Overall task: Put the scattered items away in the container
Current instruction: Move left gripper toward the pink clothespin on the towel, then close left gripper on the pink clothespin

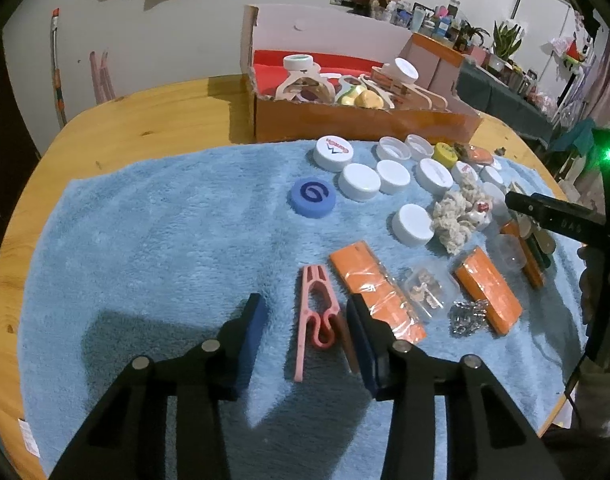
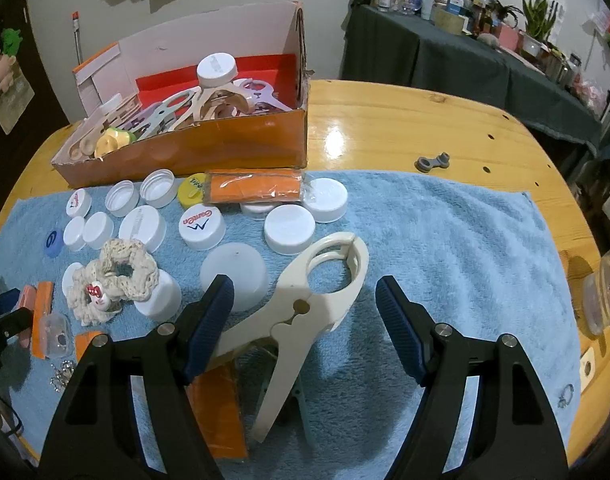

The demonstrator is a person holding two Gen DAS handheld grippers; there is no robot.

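Note:
An orange cardboard box (image 1: pixel 361 124) at the back of the table holds clips and lids; it also shows in the right wrist view (image 2: pixel 209 152). My left gripper (image 1: pixel 307 312) is open, its jaws on either side of a pink clothes peg (image 1: pixel 315 314) lying on the blue towel (image 1: pixel 153 248). My right gripper (image 2: pixel 305 300) is open over a large cream clip (image 2: pixel 305 312) that lies between its jaws. Several white lids (image 1: pixel 359 182), a blue lid (image 1: pixel 313 198), orange packets (image 1: pixel 369 284) and a crochet scrunchie (image 2: pixel 117 276) are scattered on the towel.
The towel (image 2: pixel 465 248) covers a round wooden table (image 2: pixel 405 120). A grey plastic piece (image 2: pixel 433 161) lies on bare wood at the right. A jar (image 2: pixel 609 296) stands at the table's right edge. A cluttered sideboard (image 2: pixel 465 52) stands behind.

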